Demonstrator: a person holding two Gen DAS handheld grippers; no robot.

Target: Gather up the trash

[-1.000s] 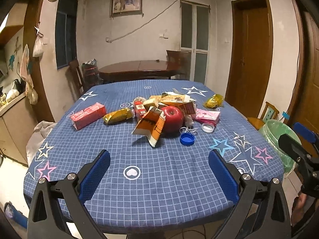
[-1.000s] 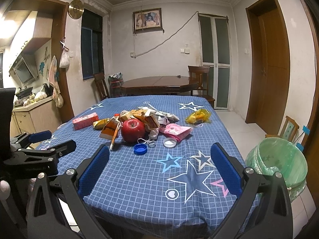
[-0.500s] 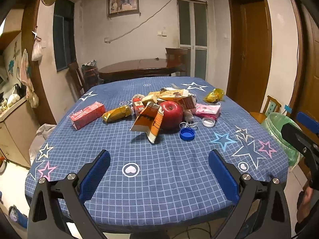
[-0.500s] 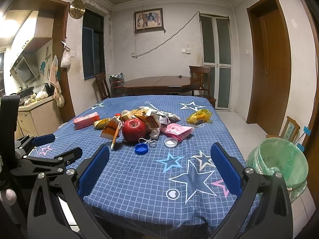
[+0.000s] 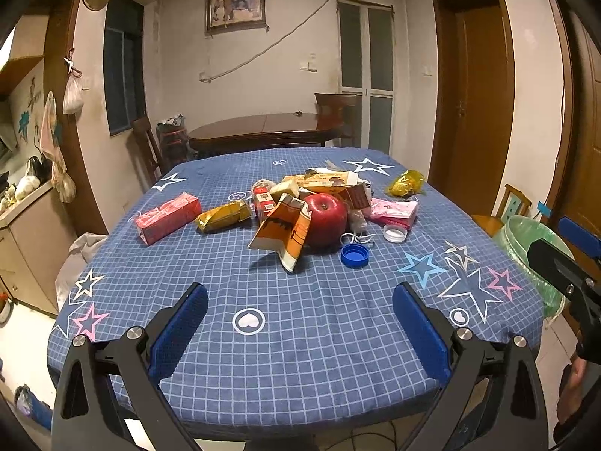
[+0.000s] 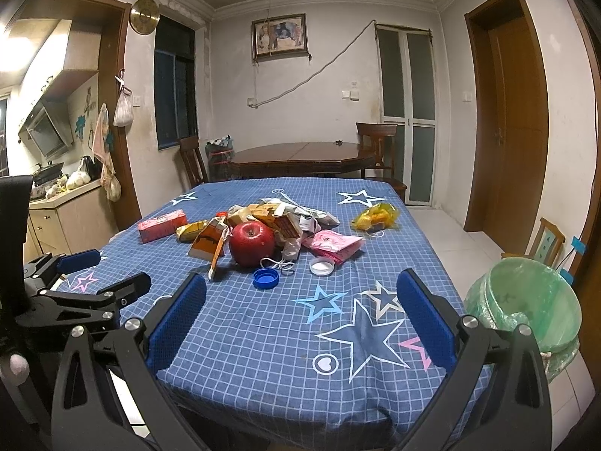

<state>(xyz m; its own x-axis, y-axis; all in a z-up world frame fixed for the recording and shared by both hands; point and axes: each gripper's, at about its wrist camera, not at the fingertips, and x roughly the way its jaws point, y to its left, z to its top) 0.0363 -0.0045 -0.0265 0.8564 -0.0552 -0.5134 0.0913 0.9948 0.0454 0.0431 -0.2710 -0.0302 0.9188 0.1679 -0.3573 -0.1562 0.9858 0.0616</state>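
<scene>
Left wrist view: red carton (image 5: pixel 167 217) lying flat, long axis slanting far-right; both jaws wide, empty.

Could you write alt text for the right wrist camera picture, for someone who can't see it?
Litter surrounds a red apple on a blue starred tablecloth, seen between the open right gripper. A green-lined bin stands right of the table.

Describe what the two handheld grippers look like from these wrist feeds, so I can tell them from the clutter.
Both match: the left gripper and right gripper each have two matte black, angular fingers with triangular cut-outs, silver round bolt heads at the joints, and long blue textured pads on the inner faces. No cables or markings show on them. Nothing of a sleeve is clear enough to describe.
</scene>
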